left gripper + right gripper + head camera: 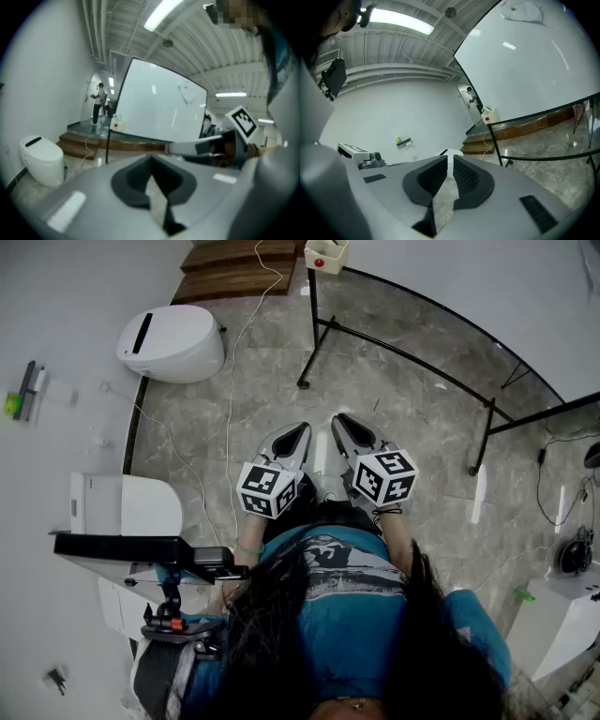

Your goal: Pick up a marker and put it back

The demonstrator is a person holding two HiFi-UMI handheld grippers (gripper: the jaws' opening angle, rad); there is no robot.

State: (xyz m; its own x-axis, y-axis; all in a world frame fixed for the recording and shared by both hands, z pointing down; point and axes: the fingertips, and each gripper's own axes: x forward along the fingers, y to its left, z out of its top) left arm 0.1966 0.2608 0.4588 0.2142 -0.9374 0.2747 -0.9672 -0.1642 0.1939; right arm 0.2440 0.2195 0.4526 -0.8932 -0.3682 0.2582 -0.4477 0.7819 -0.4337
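What looks like the marker [27, 388] hangs on the wall well left of both jaws, so the left gripper [300, 431] and right gripper [343, 421] hover side by side, jaws closed, empty, probably before reaching

We find no word, number or brand that we can read in any view. The only signs are black-and-white square code patterns on the left cube [269, 489] of the left gripper [302, 430] and the right cube [386, 476] of the right gripper [341, 420]. A small dark mark on the white unit [122, 507] is too small to read.
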